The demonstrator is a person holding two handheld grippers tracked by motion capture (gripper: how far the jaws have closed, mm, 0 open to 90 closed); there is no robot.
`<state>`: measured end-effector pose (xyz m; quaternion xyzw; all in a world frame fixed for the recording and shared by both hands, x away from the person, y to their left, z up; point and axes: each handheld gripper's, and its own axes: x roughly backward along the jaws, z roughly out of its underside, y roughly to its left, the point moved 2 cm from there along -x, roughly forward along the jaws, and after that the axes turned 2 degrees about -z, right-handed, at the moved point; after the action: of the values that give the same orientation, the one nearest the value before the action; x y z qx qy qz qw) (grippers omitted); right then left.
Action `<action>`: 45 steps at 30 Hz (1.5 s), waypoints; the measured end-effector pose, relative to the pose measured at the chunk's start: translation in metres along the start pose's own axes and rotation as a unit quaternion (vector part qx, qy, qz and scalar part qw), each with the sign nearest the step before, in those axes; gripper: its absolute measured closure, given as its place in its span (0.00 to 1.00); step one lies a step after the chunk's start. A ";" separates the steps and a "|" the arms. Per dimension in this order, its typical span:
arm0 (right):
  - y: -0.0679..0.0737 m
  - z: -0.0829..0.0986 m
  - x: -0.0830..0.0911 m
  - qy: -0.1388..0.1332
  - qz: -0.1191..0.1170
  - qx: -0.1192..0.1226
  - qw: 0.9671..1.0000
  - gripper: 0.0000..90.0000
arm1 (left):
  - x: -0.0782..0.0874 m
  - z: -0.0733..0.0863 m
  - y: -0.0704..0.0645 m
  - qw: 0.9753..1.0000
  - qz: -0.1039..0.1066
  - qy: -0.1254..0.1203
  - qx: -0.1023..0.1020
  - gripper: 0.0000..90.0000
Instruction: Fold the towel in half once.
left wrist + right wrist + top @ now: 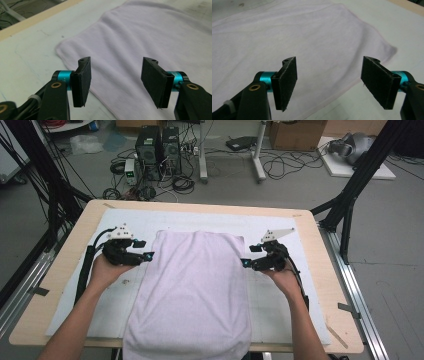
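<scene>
A pale lilac towel (192, 295) lies flat down the middle of the counter (320, 270), its near end hanging over the counter's front edge. The left hand-held gripper (149, 256) sits at the towel's left edge and the right hand-held gripper (244, 263) at its right edge, both near the far corners, jaws spread apart and holding nothing.

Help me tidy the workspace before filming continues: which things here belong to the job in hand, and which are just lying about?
In use:
pale lilac terry towel
left gripper, open
right gripper, open
white table mat

Lying about:
two black computer towers
brown cardboard box
tangled floor cables
</scene>
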<state>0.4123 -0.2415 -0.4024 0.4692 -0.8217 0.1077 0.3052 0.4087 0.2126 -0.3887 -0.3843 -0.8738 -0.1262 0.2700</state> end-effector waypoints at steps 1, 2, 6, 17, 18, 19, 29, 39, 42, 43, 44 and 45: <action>-0.005 -0.005 -0.001 0.004 0.004 0.001 1.000 0.33 | -0.003 -0.005 0.005 1.000 0.002 0.003 0.003 0.48; -0.009 -0.010 -0.002 0.007 0.006 0.000 1.000 0.35 | -0.006 -0.009 0.010 1.000 0.000 0.005 0.001 0.49; -0.029 -0.025 -0.009 0.011 0.021 0.003 1.000 0.41 | -0.020 -0.015 0.027 1.000 -0.013 0.016 0.008 0.53; -0.052 -0.008 -0.052 0.057 0.033 -0.037 0.997 0.47 | -0.066 0.008 0.041 0.998 -0.034 0.051 0.027 0.65; -0.054 -0.006 -0.054 0.055 0.036 -0.039 0.997 0.48 | -0.070 0.010 0.042 0.997 -0.039 0.053 0.031 0.66; -0.055 -0.005 -0.057 0.053 0.039 -0.046 0.997 0.48 | -0.072 0.011 0.043 0.997 -0.041 0.054 0.031 0.66; -0.056 0.009 -0.068 0.063 0.076 -0.047 0.994 0.67 | -0.086 0.019 0.038 0.995 -0.040 0.087 0.030 0.91; -0.051 0.000 -0.059 0.060 0.043 -0.051 0.996 0.94 | -0.067 0.012 0.045 0.995 -0.045 0.069 0.056 0.96; -0.048 -0.004 -0.047 0.047 0.040 -0.047 0.997 0.94 | -0.051 0.005 0.045 0.997 -0.036 0.053 0.049 0.96; -0.046 -0.007 -0.040 0.040 0.037 -0.046 0.997 0.94 | -0.048 0.004 0.044 0.997 -0.034 0.050 0.047 0.96; -0.044 -0.009 -0.036 0.033 0.034 -0.045 0.998 0.95 | -0.043 0.002 0.043 0.998 -0.031 0.049 0.040 0.96; -0.042 -0.011 -0.031 0.027 0.031 -0.043 0.998 0.95 | -0.038 0.000 0.040 0.998 -0.030 0.044 0.035 0.96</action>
<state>0.4630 -0.2372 -0.4167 0.4270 -0.8311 0.0944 0.3436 0.4595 0.2170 -0.4097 -0.3426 -0.8758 -0.1208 0.3177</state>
